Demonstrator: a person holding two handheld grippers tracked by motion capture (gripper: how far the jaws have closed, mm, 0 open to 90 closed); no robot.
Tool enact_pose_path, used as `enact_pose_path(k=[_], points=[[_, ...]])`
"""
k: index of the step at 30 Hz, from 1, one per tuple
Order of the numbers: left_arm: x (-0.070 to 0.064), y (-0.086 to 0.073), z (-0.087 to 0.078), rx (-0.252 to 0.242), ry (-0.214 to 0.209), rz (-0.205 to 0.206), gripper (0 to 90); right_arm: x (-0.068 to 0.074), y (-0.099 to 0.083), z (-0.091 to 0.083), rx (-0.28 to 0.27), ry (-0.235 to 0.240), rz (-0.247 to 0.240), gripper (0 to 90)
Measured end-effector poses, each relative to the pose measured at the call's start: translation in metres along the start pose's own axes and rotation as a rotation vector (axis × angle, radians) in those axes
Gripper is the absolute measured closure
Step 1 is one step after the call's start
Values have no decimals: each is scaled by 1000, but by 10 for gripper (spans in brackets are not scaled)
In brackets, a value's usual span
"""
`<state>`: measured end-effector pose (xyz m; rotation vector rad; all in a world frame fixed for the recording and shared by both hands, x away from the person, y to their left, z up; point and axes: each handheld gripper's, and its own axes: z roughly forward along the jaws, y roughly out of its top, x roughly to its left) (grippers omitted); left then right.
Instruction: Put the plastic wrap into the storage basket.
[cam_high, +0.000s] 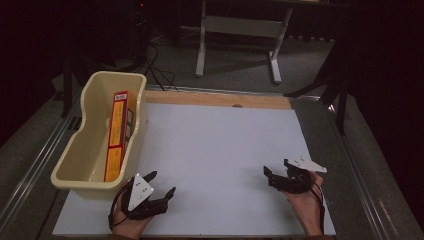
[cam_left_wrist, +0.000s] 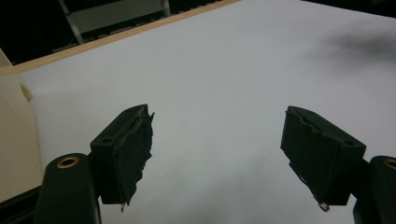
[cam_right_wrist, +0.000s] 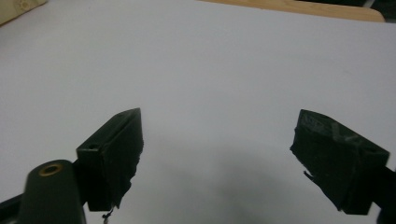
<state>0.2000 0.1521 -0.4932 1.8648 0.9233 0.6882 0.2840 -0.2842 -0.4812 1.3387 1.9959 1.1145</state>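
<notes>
Two hand-held tools, both empty, over a white desk (cam_high: 220, 150)

The left tool (cam_high: 162, 186) hovers with jaws spread wide — just ahead and to its left sits a cream plastic tub (cam_high: 87, 145) holding a long red-and-yellow box (cam_high: 116, 135) on edge. The right tool (cam_high: 275, 172) — jaws likewise apart — hangs well across the bare sheet.

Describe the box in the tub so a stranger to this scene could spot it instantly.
Start at the white table top and look to its left edge, where a cream plastic tub sits. Inside it, a long flat box leans against the tub's right wall. Its red and yellow face is the only bright colour there.
</notes>
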Motion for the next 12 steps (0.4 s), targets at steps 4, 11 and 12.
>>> enact_pose_path(k=[4,11,12], points=[[0,0,1,2,-2,-4,245,-2,-10,-10,-8,-21,-9,145],[-2,0,2,3,-6,6,246,-5,-28,-23,-27,-3,-1,144],[-2,0,2,3,-6,6,245,-5,-28,-23,-27,-3,-1,144]])
